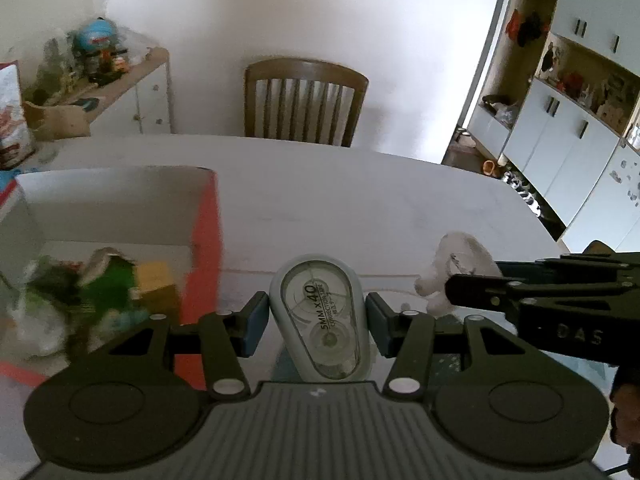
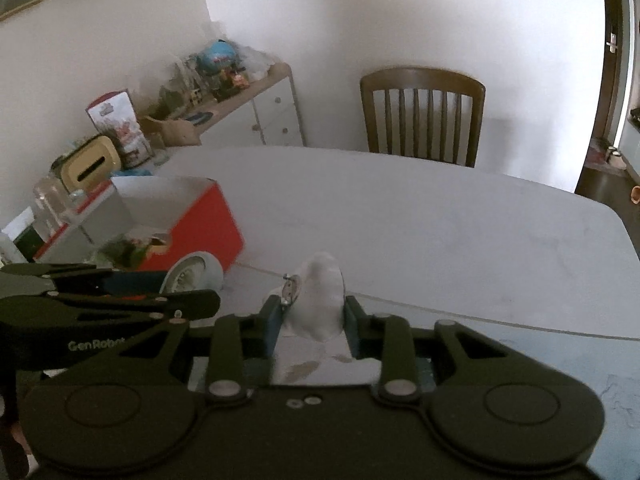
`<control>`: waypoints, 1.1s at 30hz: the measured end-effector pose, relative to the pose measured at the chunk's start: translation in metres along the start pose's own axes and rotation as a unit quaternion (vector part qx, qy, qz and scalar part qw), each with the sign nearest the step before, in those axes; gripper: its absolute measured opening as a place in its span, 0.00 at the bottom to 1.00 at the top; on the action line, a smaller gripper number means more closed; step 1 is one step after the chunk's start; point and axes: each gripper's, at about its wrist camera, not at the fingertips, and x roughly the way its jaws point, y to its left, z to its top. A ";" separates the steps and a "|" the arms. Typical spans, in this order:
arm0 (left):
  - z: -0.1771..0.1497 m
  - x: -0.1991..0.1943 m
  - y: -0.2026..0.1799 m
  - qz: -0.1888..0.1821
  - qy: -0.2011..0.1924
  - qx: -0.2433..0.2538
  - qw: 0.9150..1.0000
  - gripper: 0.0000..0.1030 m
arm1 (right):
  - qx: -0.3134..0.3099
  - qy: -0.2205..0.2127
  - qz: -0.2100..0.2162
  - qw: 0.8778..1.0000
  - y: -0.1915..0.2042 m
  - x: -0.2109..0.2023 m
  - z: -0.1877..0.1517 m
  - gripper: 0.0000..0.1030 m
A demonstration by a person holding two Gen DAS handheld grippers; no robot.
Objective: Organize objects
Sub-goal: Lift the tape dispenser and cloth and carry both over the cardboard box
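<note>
Smooth teardrop-shaped plastic correction tape (image 1: 318, 320); soft, lumpy white plush (image 2: 320, 300).

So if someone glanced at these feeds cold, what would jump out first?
Probably the correction tape dispenser clamped in the left claw, filling the centre of the left wrist view. Next, the white soft thing with a small metal clip, pinched in the right claw. Then the red-and-white open box on the table, left of both claws, already holding mixed items.

Left gripper (image 1: 316, 318) angled downward, jaws partly apart, pads clamping a held item; right gripper (image 2: 310, 320) just to its right, tilted alike, jaws narrow, gripping.
</note>
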 end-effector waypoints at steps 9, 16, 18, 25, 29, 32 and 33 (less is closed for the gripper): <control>0.004 -0.037 0.055 0.015 -0.012 -0.006 1.000 0.51 | -0.027 -0.010 -0.002 1.000 0.067 -0.012 0.006 0.30; 0.006 -0.053 0.103 0.026 -0.014 -0.018 0.999 0.51 | -0.034 -0.021 0.010 0.999 0.107 -0.010 0.016 0.30; 0.007 -0.056 0.118 0.029 -0.013 -0.021 0.999 0.51 | -0.036 -0.024 0.012 0.999 0.117 -0.009 0.018 0.30; 0.012 -0.064 0.163 0.050 -0.015 -0.018 0.998 0.51 | -0.043 -0.023 0.016 0.999 0.149 0.005 0.024 0.30; 0.017 -0.063 0.185 0.055 -0.010 -0.022 0.998 0.51 | -0.042 -0.022 0.016 0.999 0.165 0.017 0.028 0.30; 0.022 -0.059 0.201 0.061 -0.008 -0.026 0.998 0.51 | -0.041 -0.021 0.022 0.999 0.176 0.028 0.032 0.30; 0.024 -0.056 0.206 0.063 -0.007 -0.027 0.998 0.51 | -0.043 -0.020 0.023 0.999 0.179 0.032 0.033 0.30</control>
